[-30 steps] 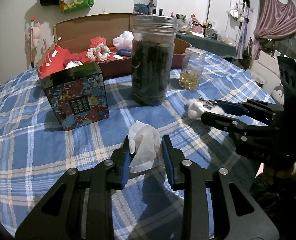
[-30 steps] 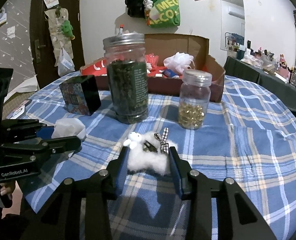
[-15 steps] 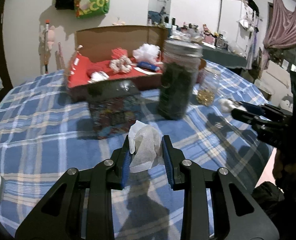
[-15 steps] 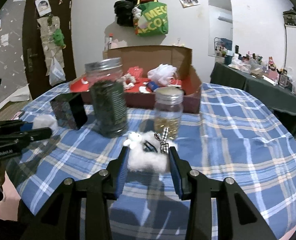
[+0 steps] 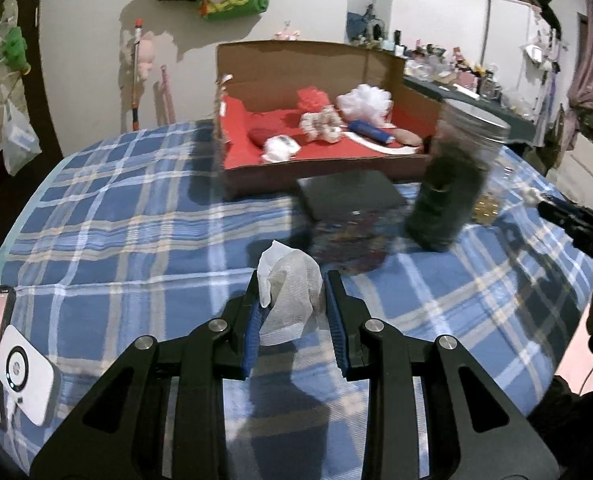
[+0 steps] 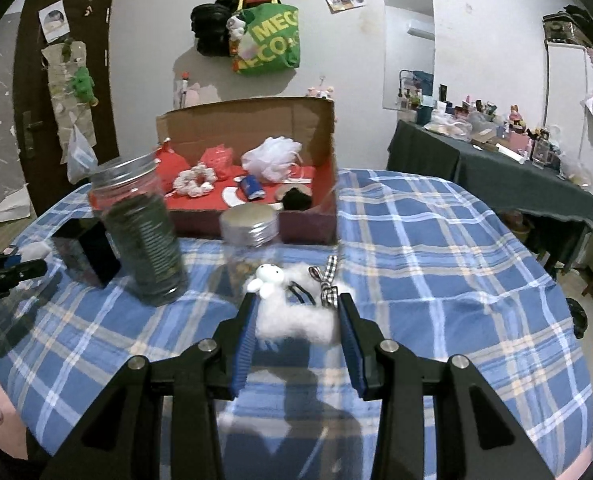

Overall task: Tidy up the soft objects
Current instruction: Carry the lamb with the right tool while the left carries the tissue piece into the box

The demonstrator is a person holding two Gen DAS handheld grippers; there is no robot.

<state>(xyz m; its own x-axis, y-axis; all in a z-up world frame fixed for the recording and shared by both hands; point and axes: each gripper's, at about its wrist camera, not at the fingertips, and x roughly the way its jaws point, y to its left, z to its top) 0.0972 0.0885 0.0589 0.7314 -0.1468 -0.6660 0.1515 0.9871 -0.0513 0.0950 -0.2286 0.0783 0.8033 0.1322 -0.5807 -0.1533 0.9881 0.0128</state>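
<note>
My left gripper is shut on a crumpled white cloth and holds it high above the blue plaid table. My right gripper is shut on a fluffy white plush toy with a checked ribbon, also raised above the table. An open cardboard box with a red lining stands at the far side and holds several soft items, among them a white mesh puff and a red-white scrunchie. The box also shows in the right wrist view.
A tall jar of dark leaves, a small jar with a metal lid and a dark patterned tin stand in front of the box. A phone and a white device lie at the left table edge.
Both grippers have risen and pulled back with their loads. The box interior now shows from above, and the jars sit lower in both views.
</note>
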